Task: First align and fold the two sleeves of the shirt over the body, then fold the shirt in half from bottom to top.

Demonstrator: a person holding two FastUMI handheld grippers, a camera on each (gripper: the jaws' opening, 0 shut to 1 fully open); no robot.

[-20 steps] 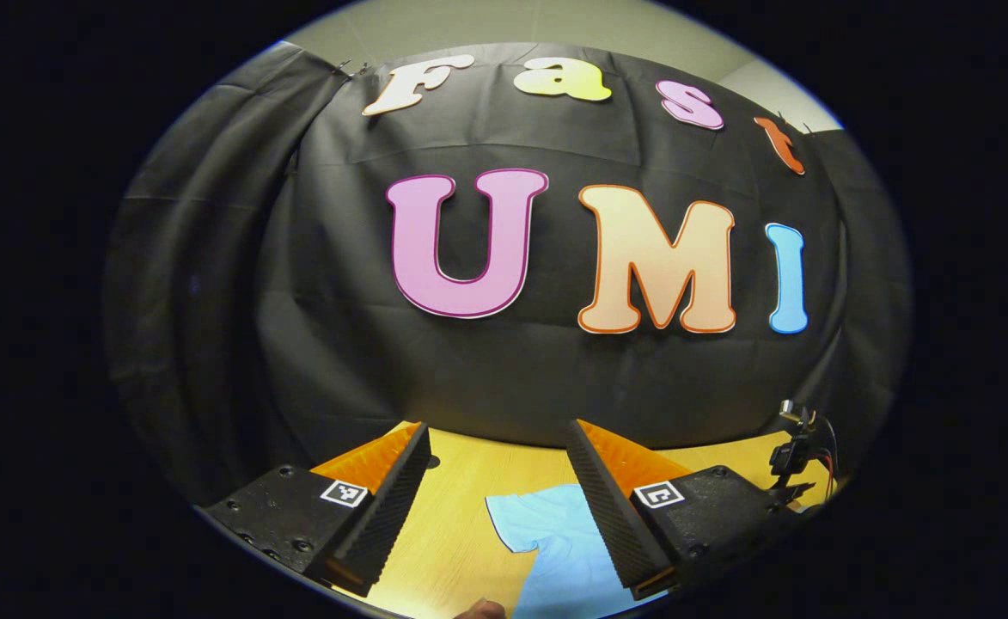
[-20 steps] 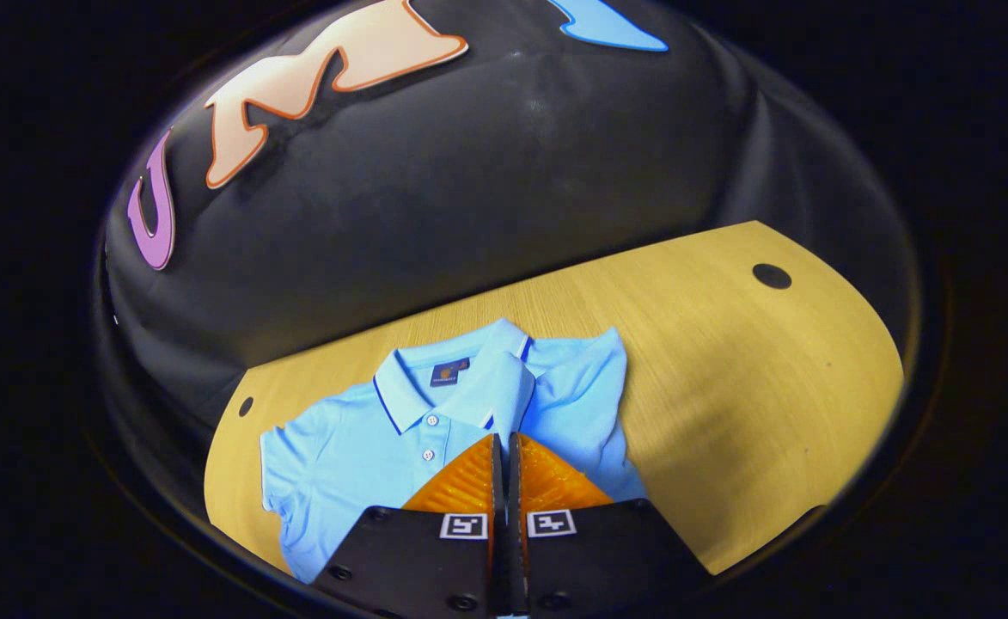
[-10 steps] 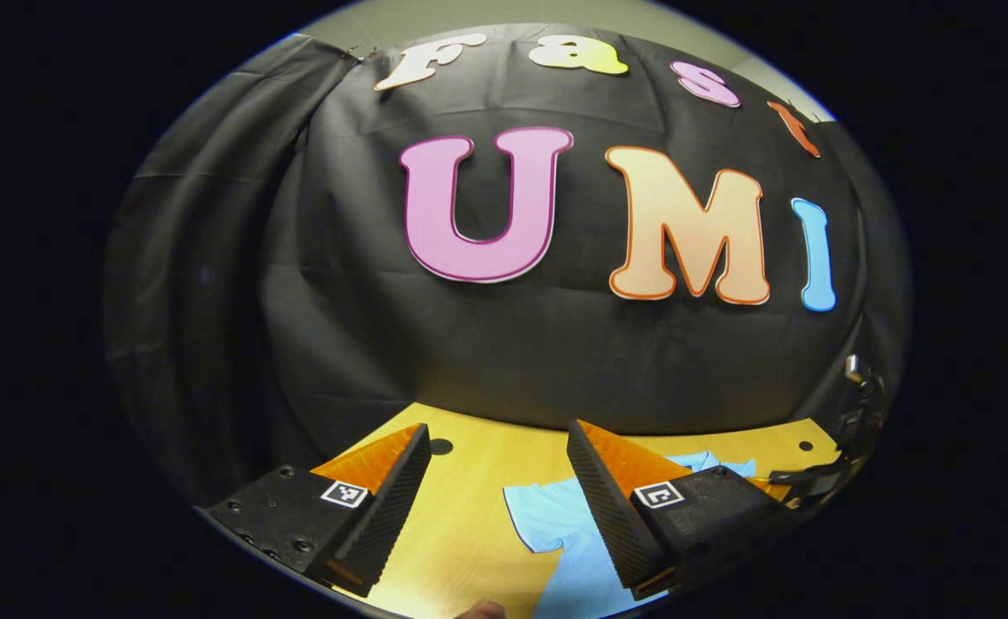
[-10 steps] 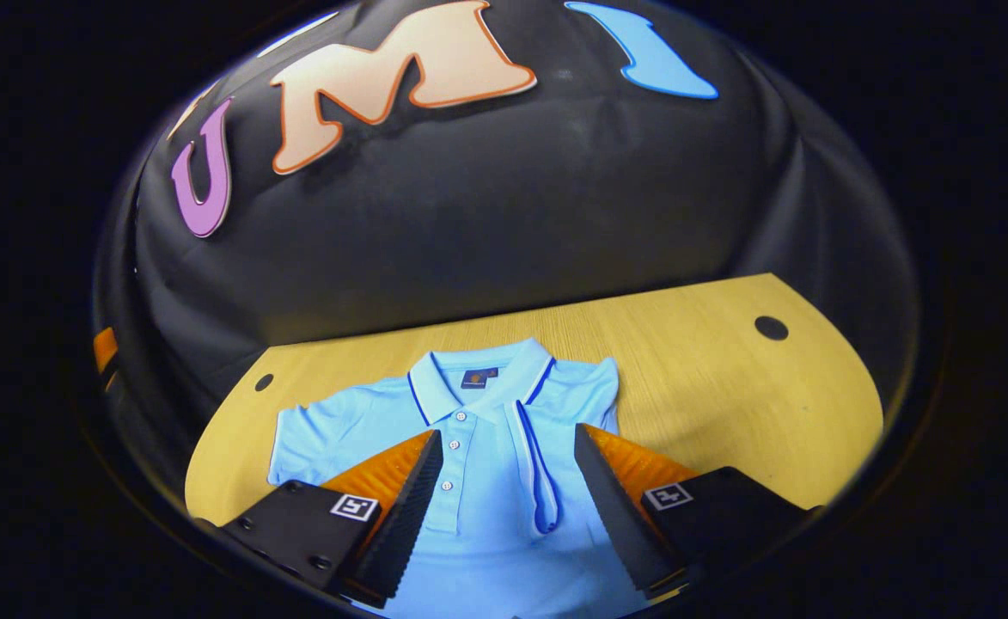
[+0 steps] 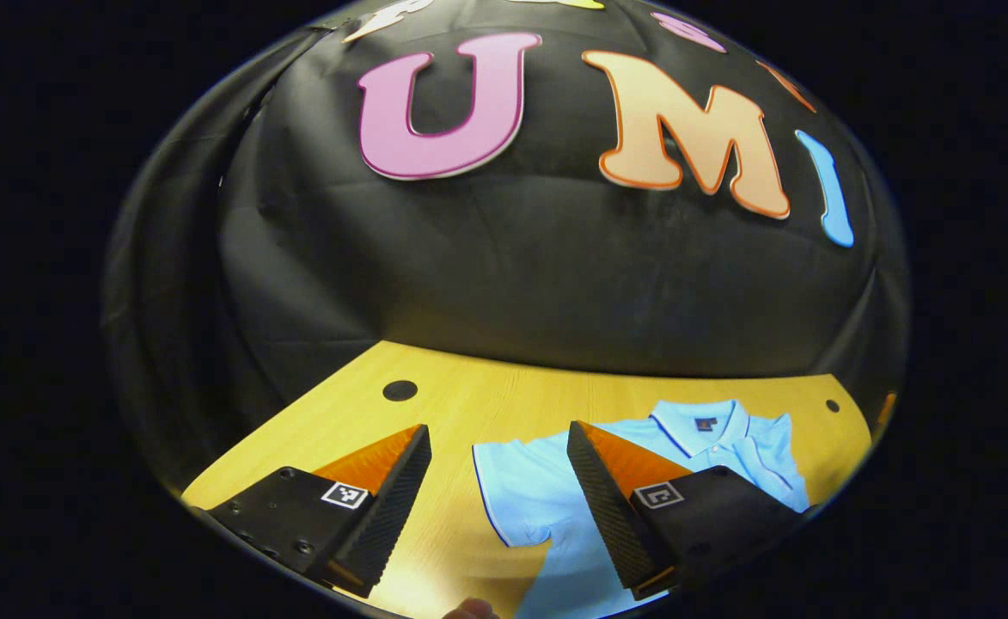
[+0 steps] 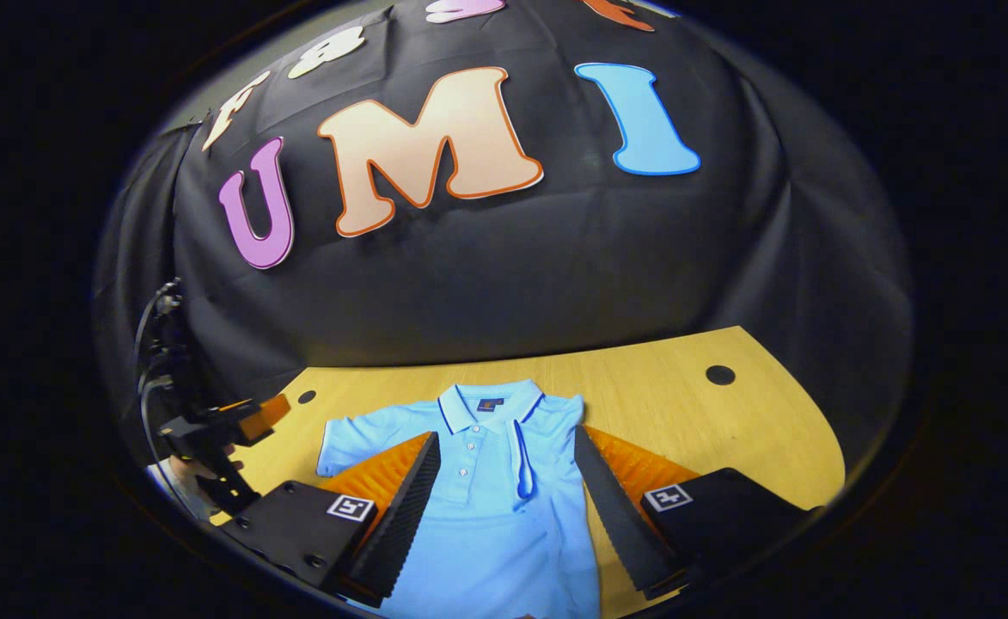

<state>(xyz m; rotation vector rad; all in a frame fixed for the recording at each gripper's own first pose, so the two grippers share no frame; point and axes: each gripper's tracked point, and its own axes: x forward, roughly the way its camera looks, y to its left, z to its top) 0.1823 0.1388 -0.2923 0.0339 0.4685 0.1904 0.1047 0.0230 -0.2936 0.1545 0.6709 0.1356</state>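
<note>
A light blue polo shirt [image 6: 486, 524] lies face up on the yellow wooden table [image 6: 684, 413], collar [image 6: 491, 402] toward the wall. One sleeve [image 6: 522, 460] is folded over the body, while the other sleeve [image 6: 357, 438] lies spread out flat. My right gripper [image 6: 506, 437] hovers open above the chest, a finger on each side. In the left gripper view my left gripper [image 5: 497, 430] is open over the table, just beside the spread sleeve [image 5: 516, 490] of the shirt [image 5: 727, 447]. The left gripper [image 6: 241, 421] is also in the right gripper view, at the table's left edge.
Round cable holes [image 5: 400, 390] [image 6: 719, 375] sit near the table's back corners. The black cloth wall [image 6: 512, 275] stands right behind the table. A hand [image 6: 179, 474] holds the left gripper, with cables [image 6: 155, 344] above it. Bare wood lies right of the shirt [image 6: 727, 430].
My right gripper has opened, let go of the folded sleeve and pulled back from the shirt. The left gripper has tilted down toward the table, bringing the shirt's spread sleeve and collar into its view.
</note>
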